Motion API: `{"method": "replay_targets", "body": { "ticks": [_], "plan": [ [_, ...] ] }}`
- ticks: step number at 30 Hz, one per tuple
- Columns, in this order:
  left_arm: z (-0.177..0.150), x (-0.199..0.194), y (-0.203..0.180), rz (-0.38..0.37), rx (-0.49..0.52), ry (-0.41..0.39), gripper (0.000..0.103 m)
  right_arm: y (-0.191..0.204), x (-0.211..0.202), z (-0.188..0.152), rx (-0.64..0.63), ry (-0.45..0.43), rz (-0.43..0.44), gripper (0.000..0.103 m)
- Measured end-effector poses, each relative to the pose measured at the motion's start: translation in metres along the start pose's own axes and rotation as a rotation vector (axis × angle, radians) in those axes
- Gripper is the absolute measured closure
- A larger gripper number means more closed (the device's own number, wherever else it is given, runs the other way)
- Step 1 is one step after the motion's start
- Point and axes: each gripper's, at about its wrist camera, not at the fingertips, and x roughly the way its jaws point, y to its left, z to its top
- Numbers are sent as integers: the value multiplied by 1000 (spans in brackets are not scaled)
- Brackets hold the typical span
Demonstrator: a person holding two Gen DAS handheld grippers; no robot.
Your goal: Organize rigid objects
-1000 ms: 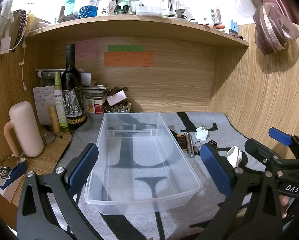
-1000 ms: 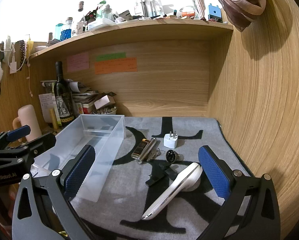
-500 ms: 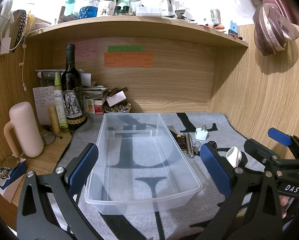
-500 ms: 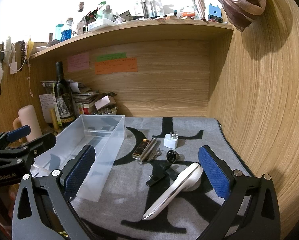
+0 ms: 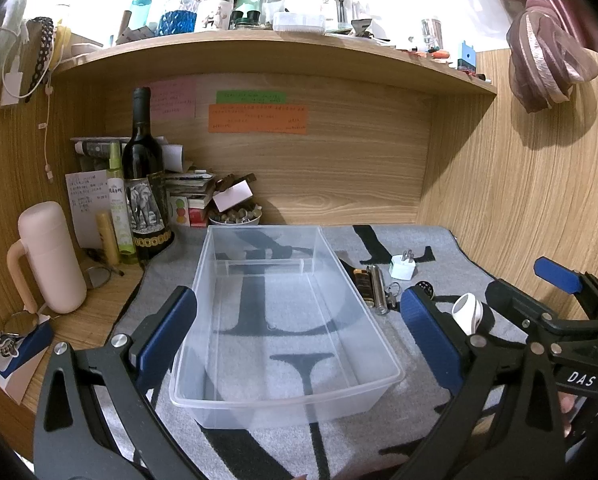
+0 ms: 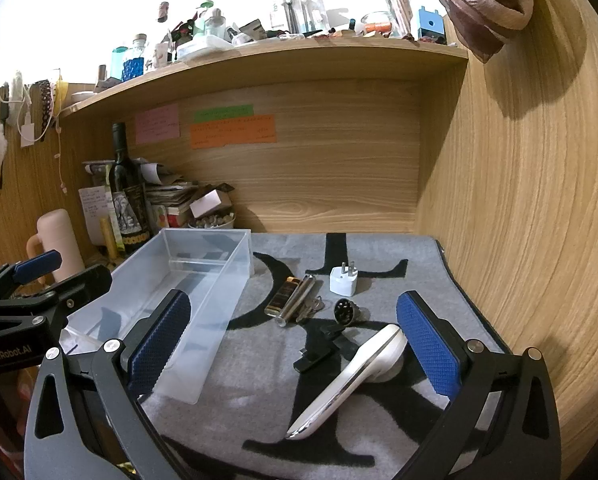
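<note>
A clear plastic bin [image 5: 287, 390] [image 6: 215, 316] stands empty on a grey mat. Right of it lie a white plug adapter [image 6: 343, 281] [image 5: 403, 267], a silver cylinder [image 6: 297, 298] [image 5: 378, 290] beside a brown lighter [image 6: 282, 296], a round black part [image 6: 345, 312], a black clip [image 6: 317, 350] and a white handheld device [image 6: 351, 380] [image 5: 469, 312]. My left gripper [image 5: 299, 336] is open, above the bin's near end. My right gripper [image 6: 295, 340] is open above the white device and the clip, touching nothing.
A wine bottle [image 5: 145, 200], a green spray bottle [image 5: 119, 208], a pink flask [image 5: 49, 256] and stacked papers crowd the back left. Wooden walls close the back and the right. A cluttered shelf [image 5: 259, 40] runs overhead.
</note>
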Motion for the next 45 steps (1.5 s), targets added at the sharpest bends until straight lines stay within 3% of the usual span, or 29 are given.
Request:
{"method": "replay_targets", "body": {
  "ticks": [6,12,14,18,20,26,30,35,38,41,45],
  "plan": [
    [3,0,4,-8,7,8,0,4,2,1,-2,6,17,0],
    [12,9,40,36,-36,51,1,-4,13,-1,18,38,32,1],
    [13,16,52,60,-47,78,14,-9,18,-2,33,55,37,3],
    [15,40,82,84,-64,179,19,-18,30,-6,51,112,43,14],
    [13,50,91,80,-80,219,26,-21,36,-8,51,137,30,17],
    [8,95,115,-5,-144,405,48,-35,55,-20,50,236,-17,23],
    [4,112,120,-59,-171,485,53,-52,73,-32,107,322,-36,24],
    [0,125,116,-65,-162,537,72,-70,91,-41,201,395,-28,24],
    [-1,131,119,-76,-177,562,78,-73,100,-45,222,435,-7,25],
    [-2,132,119,-103,-195,567,83,-70,106,-50,192,472,-6,40],
    [0,133,116,-103,-194,564,89,-73,111,-52,192,473,1,43]
  ]
}}
